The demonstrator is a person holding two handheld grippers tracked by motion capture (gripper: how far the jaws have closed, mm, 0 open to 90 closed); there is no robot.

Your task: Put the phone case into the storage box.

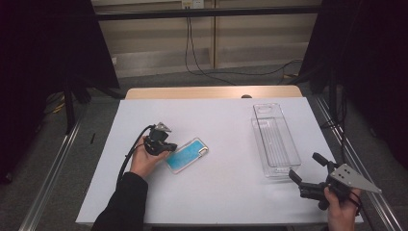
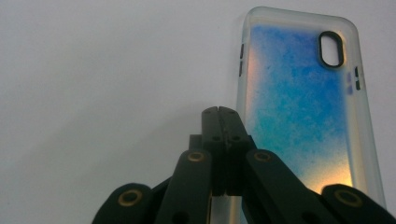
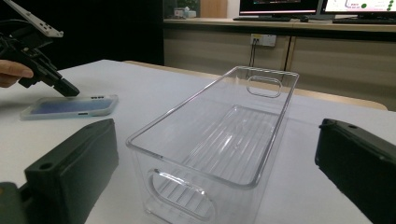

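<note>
1. The left gripper point(image 2: 218, 111), lower middle of its own view, has its jaws pressed together with nothing between them, tips at the near edge of the phone case point(image 2: 299, 102).
2. The blue phone case lies flat on the white tabletop point(image 1: 216, 120), left of centre in the high view.
3. The right gripper point(image 1: 306, 167), lower right there, is spread wide beside the clear bin point(image 1: 275, 139).
4. Likely step: nudging or preparing to lift the case. Next, the left jaws must open to straddle its edge.

Tool point(image 2: 222, 112) jaws pressed together, empty, beside blue phone case point(image 2: 299, 102) on table point(image 2: 102, 84).
</note>
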